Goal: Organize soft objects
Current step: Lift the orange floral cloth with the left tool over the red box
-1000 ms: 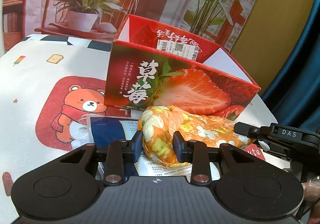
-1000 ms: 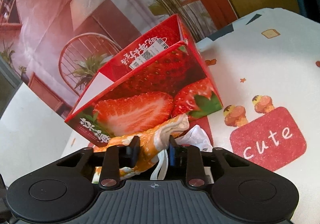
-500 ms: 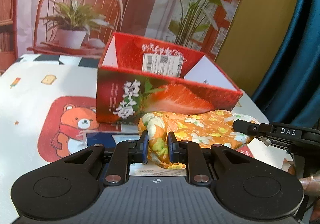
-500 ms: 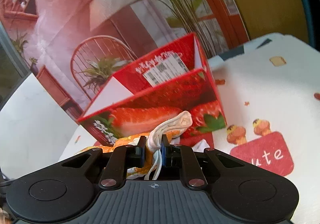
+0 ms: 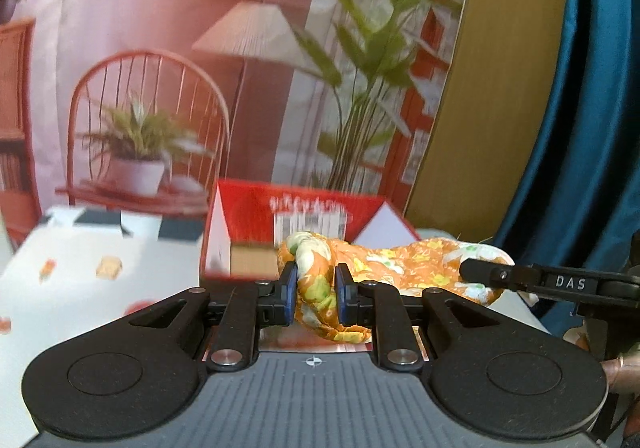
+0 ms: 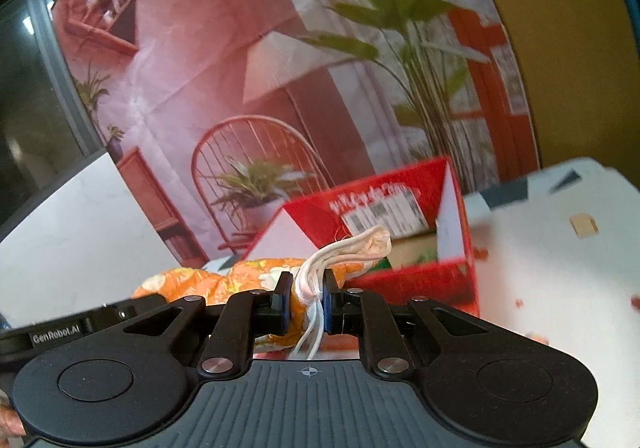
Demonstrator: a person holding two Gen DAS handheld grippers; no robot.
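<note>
An orange flowered cloth bundle (image 5: 404, 264) hangs in the air between both grippers, level with the rim of the open red strawberry box (image 5: 304, 207). My left gripper (image 5: 316, 294) is shut on its left end. In the same view the right gripper's finger (image 5: 500, 274) lies across the bundle's far right end. In the right wrist view my right gripper (image 6: 306, 298) is shut on the cloth bundle (image 6: 200, 282) where its white cords and pale end (image 6: 360, 246) stick out. The strawberry box (image 6: 420, 280) stands just behind.
The white printed tablecloth (image 5: 60, 276) lies on the table below, with small pictures on it. A printed backdrop (image 5: 200, 67) of a chair, lamp and plants hangs behind the box. A blue curtain (image 5: 592, 127) is at the right. The tablecloth (image 6: 560, 268) stretches to the right of the box.
Both grippers closed on the bundle's two ends and rose with it off the table to about the level of the box's open top. The blue packet beneath has dropped out of sight.
</note>
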